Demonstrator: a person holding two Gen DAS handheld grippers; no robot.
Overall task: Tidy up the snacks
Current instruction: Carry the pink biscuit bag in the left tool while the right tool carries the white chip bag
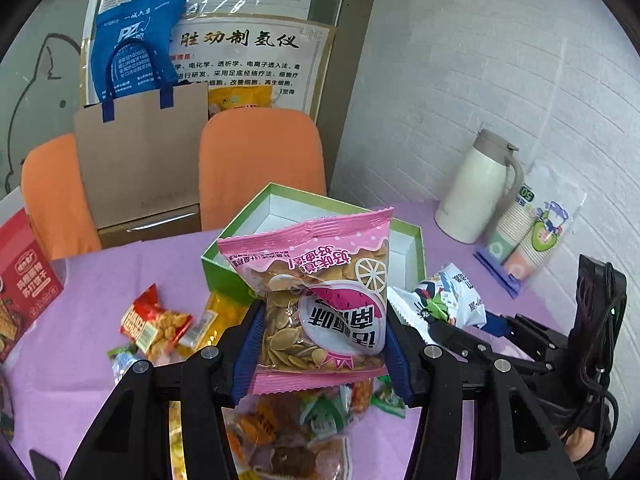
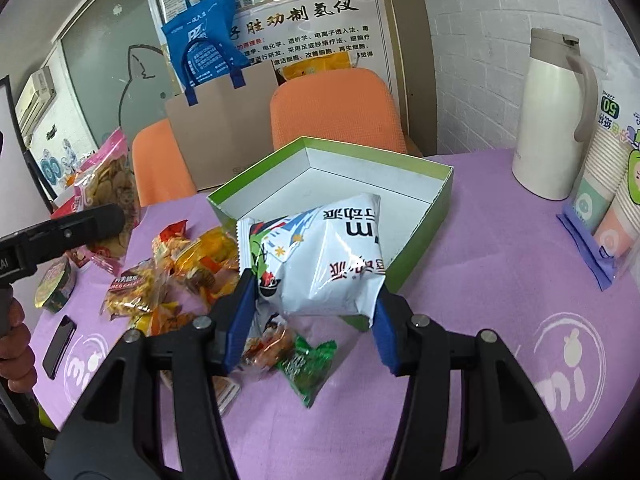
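Note:
My left gripper (image 1: pixel 322 344) is shut on a pink packet of seeds (image 1: pixel 320 300), held up in front of the open green box (image 1: pixel 224 258). My right gripper (image 2: pixel 312 316) is shut on a white puffed snack bag (image 2: pixel 320 256), lifted just before the green box (image 2: pixel 424 232), whose white inside looks bare. In the right wrist view the pink packet (image 2: pixel 108 196) and the left gripper's dark body show at the far left. In the left wrist view the white bag (image 1: pixel 444 300) and the right gripper (image 1: pixel 440 326) sit to the right. Loose small snack packets (image 2: pixel 188 272) lie on the purple cloth.
A white thermos jug (image 2: pixel 556 120) and a sleeve of paper cups (image 2: pixel 612 184) stand at the right. A black phone (image 2: pixel 59 346) lies at the left near a hand (image 2: pixel 16 344). A red snack box (image 1: pixel 20 284), orange chairs (image 2: pixel 332 108) and a cardboard bag (image 1: pixel 140 160) stand beyond the table.

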